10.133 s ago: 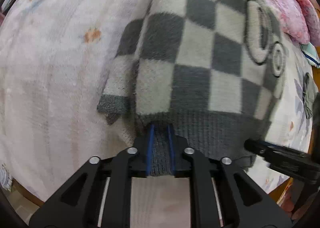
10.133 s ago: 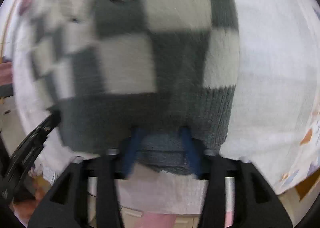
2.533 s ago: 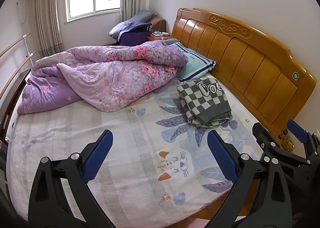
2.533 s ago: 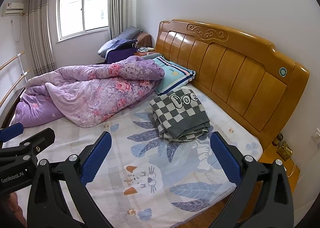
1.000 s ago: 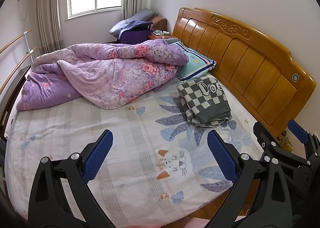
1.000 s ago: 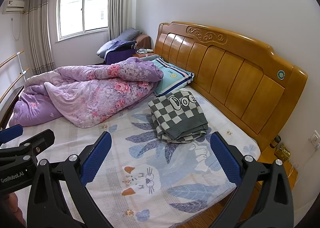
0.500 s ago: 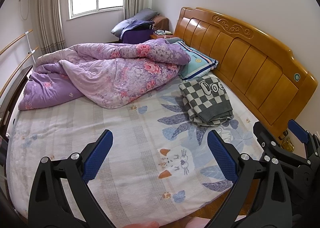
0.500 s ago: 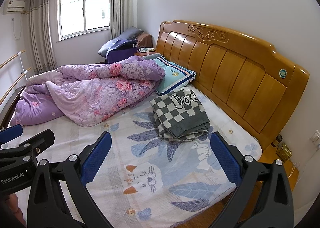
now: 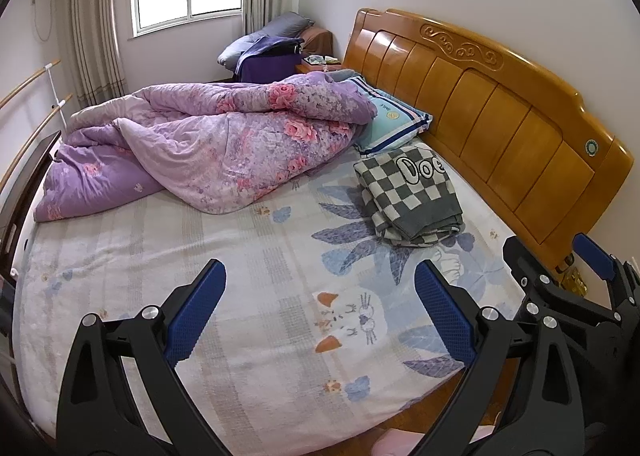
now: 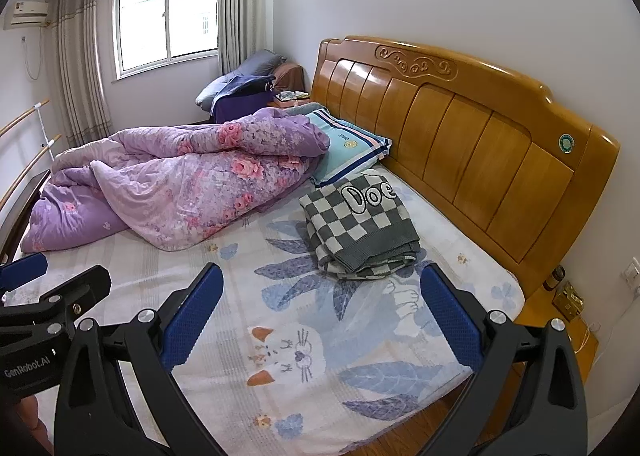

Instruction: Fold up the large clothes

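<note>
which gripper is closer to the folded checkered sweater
Right, slightly. The right gripper hangs open before the checkered sweater; the left gripper sits farther to its left, also open, neither touching.

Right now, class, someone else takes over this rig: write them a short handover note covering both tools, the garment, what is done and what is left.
Left tool: open, empty, held off the bed.
Right tool: open, empty, also held off the bed.
Checkered sweater: folded into a compact stack on the bedsheet, near the wooden headboard, just below the striped pillow.
Done: the sweater is folded and released.
Left: no other loose clothes show on the bed; the purple quilt lies bunched and unfolded.
</note>
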`<state>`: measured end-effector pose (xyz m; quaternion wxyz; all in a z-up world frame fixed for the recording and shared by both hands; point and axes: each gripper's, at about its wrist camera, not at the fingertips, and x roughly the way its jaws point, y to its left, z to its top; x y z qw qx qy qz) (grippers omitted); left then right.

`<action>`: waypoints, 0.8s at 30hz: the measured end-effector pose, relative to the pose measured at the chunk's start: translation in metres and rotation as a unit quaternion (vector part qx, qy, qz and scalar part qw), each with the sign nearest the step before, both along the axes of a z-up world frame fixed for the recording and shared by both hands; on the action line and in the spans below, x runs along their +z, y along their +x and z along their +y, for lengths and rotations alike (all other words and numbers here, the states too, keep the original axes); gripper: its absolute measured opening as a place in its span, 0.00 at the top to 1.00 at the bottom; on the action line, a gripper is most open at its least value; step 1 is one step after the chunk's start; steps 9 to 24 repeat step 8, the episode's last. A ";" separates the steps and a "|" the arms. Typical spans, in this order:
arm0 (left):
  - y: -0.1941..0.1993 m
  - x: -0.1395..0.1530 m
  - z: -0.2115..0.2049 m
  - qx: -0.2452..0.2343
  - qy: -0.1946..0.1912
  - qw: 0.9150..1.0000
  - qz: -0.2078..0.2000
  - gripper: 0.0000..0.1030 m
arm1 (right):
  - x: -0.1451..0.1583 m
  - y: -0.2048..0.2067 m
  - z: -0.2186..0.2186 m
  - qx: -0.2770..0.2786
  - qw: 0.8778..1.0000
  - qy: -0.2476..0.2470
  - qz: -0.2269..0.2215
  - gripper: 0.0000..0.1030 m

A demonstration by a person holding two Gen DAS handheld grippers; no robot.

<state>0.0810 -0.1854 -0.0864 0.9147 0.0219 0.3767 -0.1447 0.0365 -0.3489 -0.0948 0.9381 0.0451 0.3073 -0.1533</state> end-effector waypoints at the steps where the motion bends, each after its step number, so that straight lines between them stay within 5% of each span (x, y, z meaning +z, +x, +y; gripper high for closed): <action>1: 0.000 -0.001 0.000 -0.001 0.001 1.000 0.002 0.07 | 0.000 0.000 0.000 0.000 1.000 0.000 0.001 0.07; 24: 0.004 -0.001 -0.001 -0.003 -0.002 1.000 0.007 0.07 | -0.002 0.002 -0.002 0.001 1.000 0.000 0.002 0.07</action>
